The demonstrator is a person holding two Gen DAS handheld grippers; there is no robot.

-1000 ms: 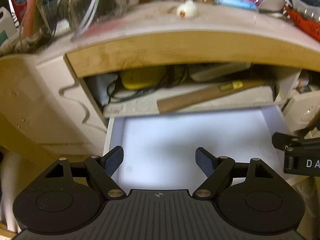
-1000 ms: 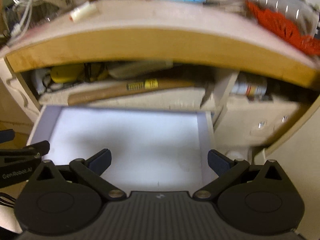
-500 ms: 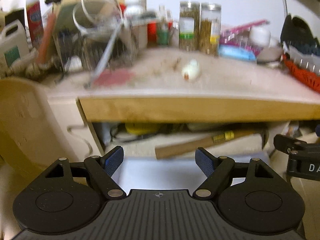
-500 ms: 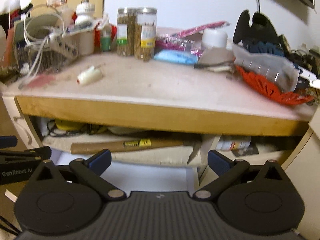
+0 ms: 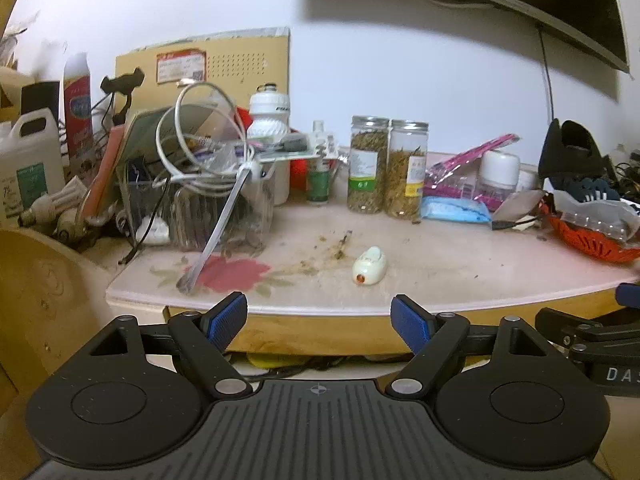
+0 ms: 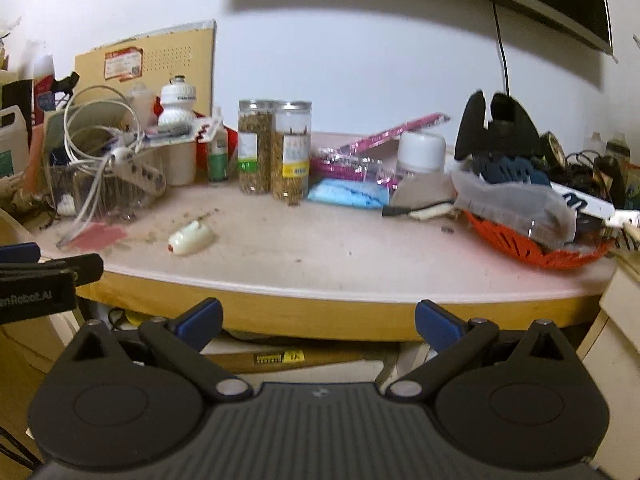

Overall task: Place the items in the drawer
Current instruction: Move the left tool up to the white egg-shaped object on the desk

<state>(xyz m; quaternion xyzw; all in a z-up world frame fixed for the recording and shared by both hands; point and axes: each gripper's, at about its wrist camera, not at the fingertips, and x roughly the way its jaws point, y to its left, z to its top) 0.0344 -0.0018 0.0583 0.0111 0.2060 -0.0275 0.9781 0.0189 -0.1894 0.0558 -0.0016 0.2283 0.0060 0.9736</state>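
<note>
So a second ago both my cameras were staring down into the open white drawer, and now they've swung up to the tabletop [image 5: 460,276]. The drawer itself has dropped out of sight below the frame, so I can't tell from here what's in it or whether it's open. My guess is I'm scanning for something to pick up.

Closest loose candidate is the little white capsule-shaped thing [image 5: 370,266] with the red tip, lying on its side near the front edge, apart from everything else. Further back are the two tea jars [image 5: 386,168] standing side by side, a blue packet [image 5: 454,209] just right of them, and a coiled white cable [image 5: 200,140] sitting on the clutter at the left.

Left gripper [image 5: 319,316] is spread wide, nothing between the blue pads, touching nothing, hovering in front of the table edge. Right gripper [image 6: 318,320] is the same deal: wide apart, holding nothing, pointed at the middle of the table.
</note>
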